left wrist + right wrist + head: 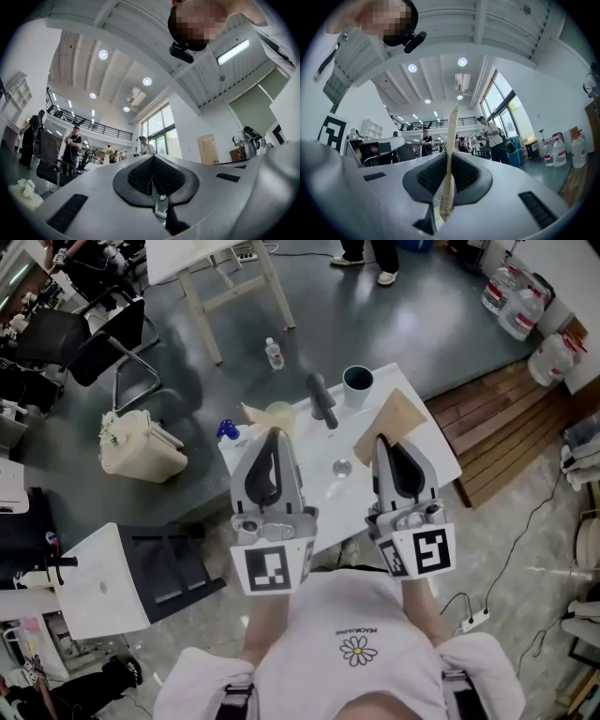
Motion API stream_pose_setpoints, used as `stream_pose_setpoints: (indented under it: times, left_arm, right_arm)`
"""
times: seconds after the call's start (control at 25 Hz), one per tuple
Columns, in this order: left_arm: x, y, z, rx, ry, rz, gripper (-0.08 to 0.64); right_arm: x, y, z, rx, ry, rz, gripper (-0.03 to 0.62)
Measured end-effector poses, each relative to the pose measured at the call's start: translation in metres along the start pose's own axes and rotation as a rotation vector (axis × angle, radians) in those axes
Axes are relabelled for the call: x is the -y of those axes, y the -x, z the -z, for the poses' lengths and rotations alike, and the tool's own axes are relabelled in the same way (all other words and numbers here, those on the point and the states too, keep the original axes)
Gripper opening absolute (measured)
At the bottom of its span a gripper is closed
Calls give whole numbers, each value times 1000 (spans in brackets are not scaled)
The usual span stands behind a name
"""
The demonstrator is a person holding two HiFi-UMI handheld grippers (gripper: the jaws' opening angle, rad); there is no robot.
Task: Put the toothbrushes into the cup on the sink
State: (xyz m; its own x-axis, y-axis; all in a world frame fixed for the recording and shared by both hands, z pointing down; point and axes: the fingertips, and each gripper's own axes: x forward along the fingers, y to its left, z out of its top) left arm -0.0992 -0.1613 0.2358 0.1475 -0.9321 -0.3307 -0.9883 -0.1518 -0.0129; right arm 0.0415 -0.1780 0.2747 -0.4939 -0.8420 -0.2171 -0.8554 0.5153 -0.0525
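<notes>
In the head view a dark teal cup (357,381) stands at the far edge of the white sink top (441,460), right of the black faucet (322,399). My right gripper (382,440) is shut on a flat brown card package (394,420); in the right gripper view that package (451,154) stands edge-on between the jaws (448,185). My left gripper (274,432) is shut, its tip just short of a pale yellowish package (267,414) on the sink's left side. The left gripper view shows nothing between the closed jaws (153,185). No bare toothbrush is visible.
The drain (341,466) lies between the two grippers. A blue-capped item (228,430) sits at the sink's left corner. On the floor are a white bin (141,442), a small bottle (274,353), water jugs (520,301) and a wooden platform (511,423).
</notes>
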Motion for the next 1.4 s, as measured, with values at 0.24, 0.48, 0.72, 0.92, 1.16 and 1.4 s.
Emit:
stream_pose_setpoints:
  times: [0.24, 0.48, 0.72, 0.92, 1.16, 1.4]
  left_arm:
    - [-6, 0, 5, 2, -53, 5, 15]
    - [-9, -4, 12, -19, -45, -6, 15]
    - [-14, -9, 23, -57, -52, -22, 15]
    - [-17, -14, 36, -99, -12, -60, 15]
    - [-20, -18, 49, -137, -44, -86, 15]
    - [-23, -20, 62, -173, -59, -120, 15]
  right_arm:
    - [9, -9, 0, 3, 17, 9, 26]
    - [38, -46, -7, 10, 69, 19, 26]
    - [73, -102, 15, -32, 101, 13, 26]
    - [102, -148, 57, -86, 72, 2, 26]
    - [123, -185, 108, -155, 32, -2, 26]
    - [140, -199, 144, -199, 10, 5, 27]
